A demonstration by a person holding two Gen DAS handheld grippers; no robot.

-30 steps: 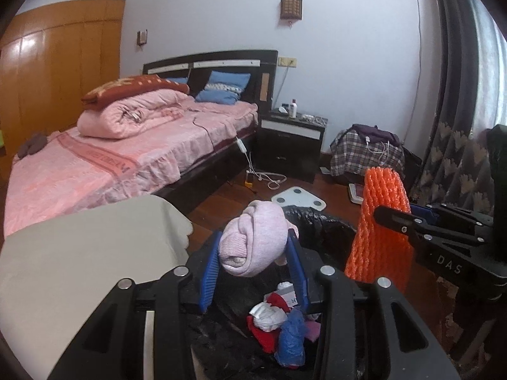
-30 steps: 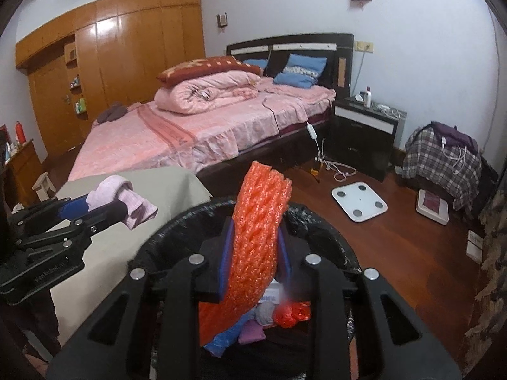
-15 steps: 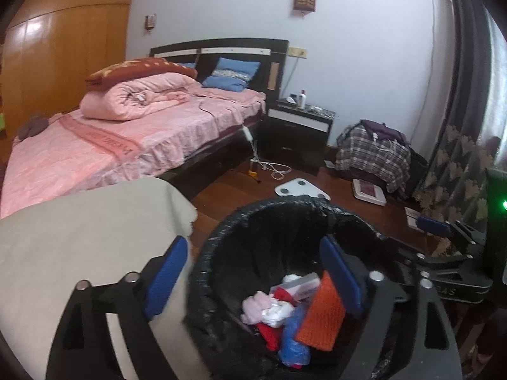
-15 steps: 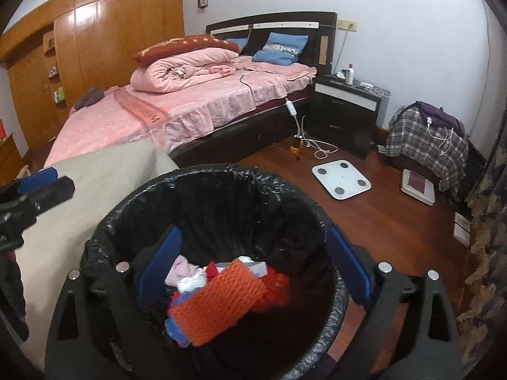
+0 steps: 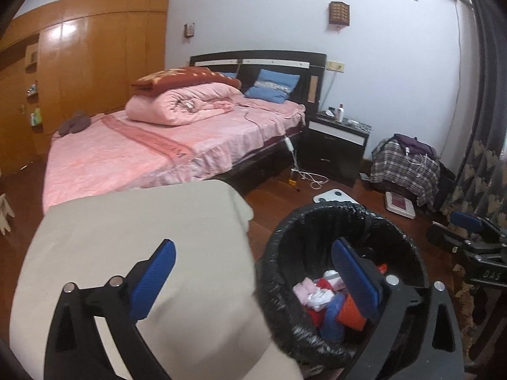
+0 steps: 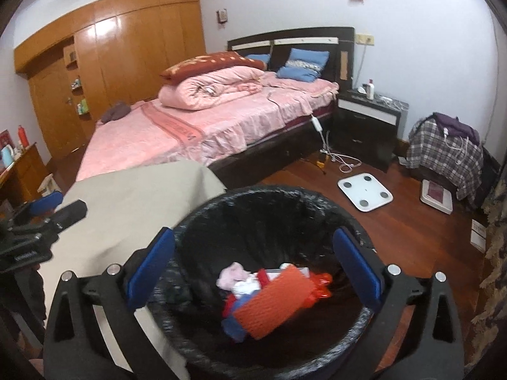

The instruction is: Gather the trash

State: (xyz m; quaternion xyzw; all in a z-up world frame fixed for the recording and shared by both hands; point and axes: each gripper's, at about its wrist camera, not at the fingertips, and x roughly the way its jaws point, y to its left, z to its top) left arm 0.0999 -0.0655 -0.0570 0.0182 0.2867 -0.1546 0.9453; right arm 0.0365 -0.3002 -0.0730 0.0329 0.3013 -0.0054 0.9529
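Home bedroom, pink-covered bed [image 6: 202, 126], wooden wardrobe [image 6: 126, 63], nightstand [image 6: 367, 126]

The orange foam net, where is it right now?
In the right wrist view the orange foam net lies inside the black-lined trash bin, on top of the other trash, just right of the pink cloth.

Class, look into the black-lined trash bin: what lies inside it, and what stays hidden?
Inside the trash bin: orange foam net on top, pink cloth, white, red and blue scraps. The bin's bottom beneath the pile is covered.
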